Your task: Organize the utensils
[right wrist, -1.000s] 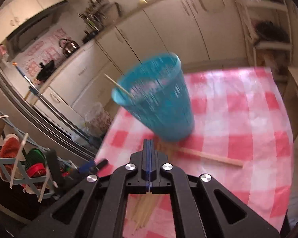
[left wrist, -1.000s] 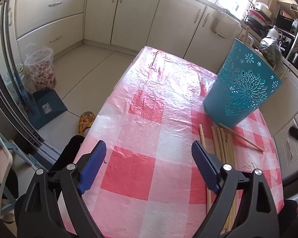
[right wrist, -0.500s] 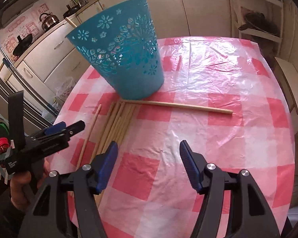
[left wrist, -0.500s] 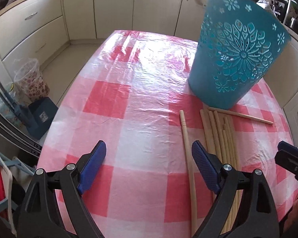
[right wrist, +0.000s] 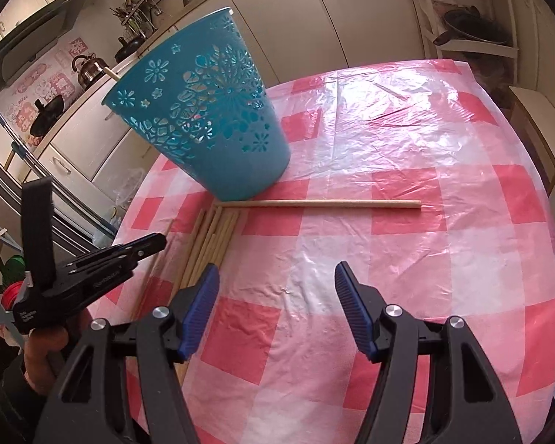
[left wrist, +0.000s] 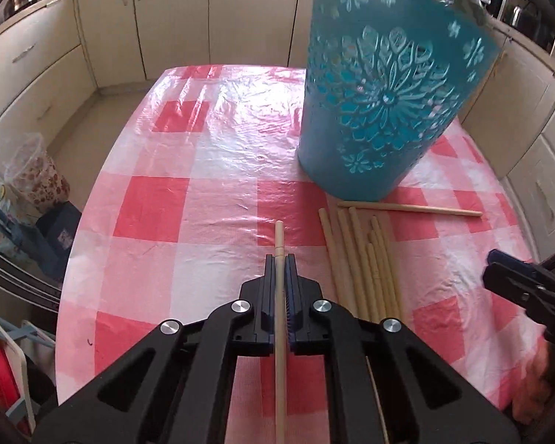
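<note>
Now, from the left wrist, the left tongs are closed on one stick, which runs lengthwise between the pads with its far tip poking out ahead over the tabletop. Just to the right lies the bundle of loose sticks, side by side, and beyond it a crosswise stick sits near the foot of the bin. The right tongs show at the right edge, too partial here to read.

From the right wrist, the right tongs stand wide and hold nothing, hovering over the cloth near the bundle. The crosswise stick lies ahead of them, one end beside the bin, which already has a stick tip showing over its rim. The left tongs look closed.

The step in hand seems to be the pick-up of a single stick. Next, I judge, it must be lifted, tipped upright and dropped over the bin's rim, clearing the wall.
</note>
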`<state>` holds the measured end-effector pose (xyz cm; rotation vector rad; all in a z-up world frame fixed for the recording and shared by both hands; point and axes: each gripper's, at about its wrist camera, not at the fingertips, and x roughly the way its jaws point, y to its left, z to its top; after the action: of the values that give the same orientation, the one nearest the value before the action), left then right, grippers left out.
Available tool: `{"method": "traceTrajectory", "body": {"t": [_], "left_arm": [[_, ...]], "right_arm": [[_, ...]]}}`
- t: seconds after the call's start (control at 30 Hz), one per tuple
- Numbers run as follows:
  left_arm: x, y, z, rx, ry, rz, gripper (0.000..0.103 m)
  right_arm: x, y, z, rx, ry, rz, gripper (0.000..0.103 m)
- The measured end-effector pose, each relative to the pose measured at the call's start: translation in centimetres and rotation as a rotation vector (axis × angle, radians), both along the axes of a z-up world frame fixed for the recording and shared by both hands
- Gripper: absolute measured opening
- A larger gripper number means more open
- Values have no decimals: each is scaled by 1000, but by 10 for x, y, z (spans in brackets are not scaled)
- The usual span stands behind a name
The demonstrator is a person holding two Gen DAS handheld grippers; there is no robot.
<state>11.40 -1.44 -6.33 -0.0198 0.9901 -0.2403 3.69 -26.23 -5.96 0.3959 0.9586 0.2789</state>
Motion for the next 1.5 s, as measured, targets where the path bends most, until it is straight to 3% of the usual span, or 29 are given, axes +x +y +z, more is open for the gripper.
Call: {"method": "traceTrajectory", "body": {"t": [0.27, 0.37, 0.43, 0.63, 0.77, 0.97, 1.07, 1.17, 1.23, 1.3, 1.43, 1.5], "left_arm": [[-26, 21, 111, -184, -215, -26, 5], [-28, 19, 140, -203, -272, -37, 5], [-31, 18, 148, -220, -280, -44, 5], [-39, 19, 143, -246, -256, -42, 5], [-38, 25, 132, -253, -226, -44, 5], [-36, 31, 121, -268, -206, -61, 5], [-34, 35, 117, -289, -198, -52, 5], [-34, 39, 115, -290, -196, -41, 5], [-34, 43, 114, -286, -195, -34, 5], [-33, 46, 113, -287, -191, -28, 5], [-33, 47, 108, -295, -176, -23, 5], [-34, 46, 106, -296, -172, -25, 5]], "right_arm": [[-2, -16, -3, 61, 26, -45, 63], [-1, -15, 3, -36, -1, -79, 63], [7, -16, 6, -39, 5, -80, 63], [48, 9, 7, -49, 9, -23, 63], [62, 36, 8, -192, -7, 89, 63], [75, 51, 2, -430, -22, 364, 63], [89, 50, -10, -532, 25, 466, 63], [93, 39, -12, -491, 88, 495, 61], [85, 34, -11, -492, 120, 498, 50], [70, 31, -10, -480, 161, 494, 50], [25, 33, -8, -363, 213, 543, 50], [7, 37, -8, -254, 258, 578, 51]]}}
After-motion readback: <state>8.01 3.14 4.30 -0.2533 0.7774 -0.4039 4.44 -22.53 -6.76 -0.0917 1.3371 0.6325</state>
